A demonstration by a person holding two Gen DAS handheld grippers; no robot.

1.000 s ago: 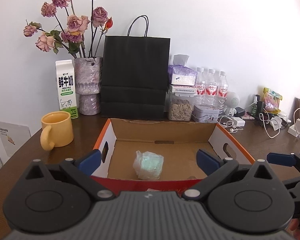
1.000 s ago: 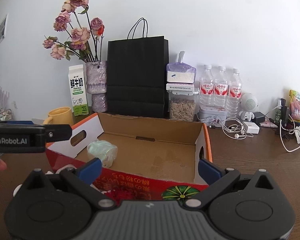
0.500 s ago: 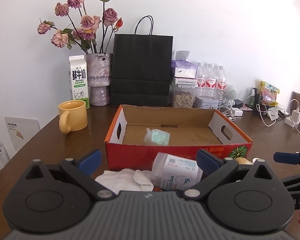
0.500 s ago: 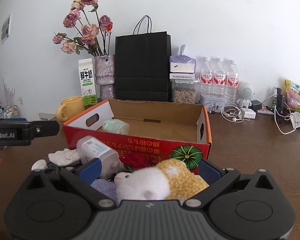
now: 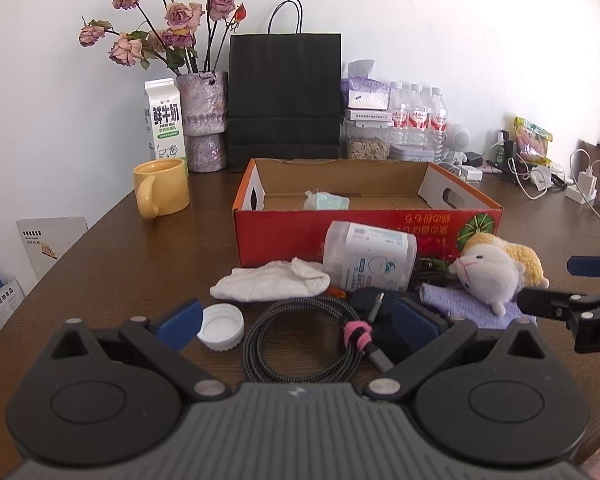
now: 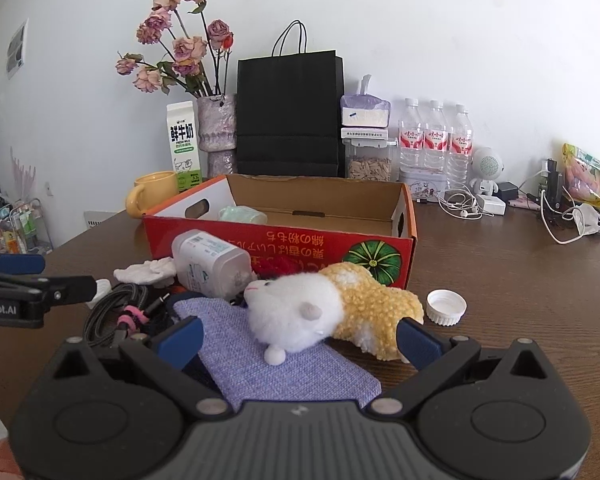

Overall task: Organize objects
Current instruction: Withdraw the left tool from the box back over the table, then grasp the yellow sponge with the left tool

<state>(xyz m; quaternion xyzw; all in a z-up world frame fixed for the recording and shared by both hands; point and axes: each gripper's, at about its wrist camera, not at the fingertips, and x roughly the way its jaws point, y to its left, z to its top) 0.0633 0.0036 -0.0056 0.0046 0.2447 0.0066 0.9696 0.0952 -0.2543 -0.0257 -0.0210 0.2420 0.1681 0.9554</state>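
Note:
A red cardboard box (image 5: pixel 364 224) stands on the brown table, with a small green wrapped packet (image 5: pixel 326 201) inside. In front of it lie a white cloth (image 5: pixel 270 285), a tipped white plastic jar (image 5: pixel 370 256), a coiled braided cable (image 5: pixel 300 334), a white lid (image 5: pixel 221 326), a purple cloth (image 6: pixel 276 360) and a white-and-yellow plush toy (image 6: pixel 332 306). My left gripper (image 5: pixel 296 326) is open and empty just above the cable. My right gripper (image 6: pixel 298 338) is open and empty, with the plush toy between its fingers' line.
A yellow mug (image 5: pixel 162 192), milk carton (image 5: pixel 165 124), flower vase (image 5: pixel 202 120), black paper bag (image 5: pixel 285 96), seed jar and water bottles (image 5: pixel 416 120) line the back. Chargers and cables (image 5: pixel 540 176) lie at the right. A second white lid (image 6: pixel 446 306) sits beside the plush.
Both grippers have pulled back from over the box and dropped lower. The pile of loose objects in front of the box has come into view. Both stay open.

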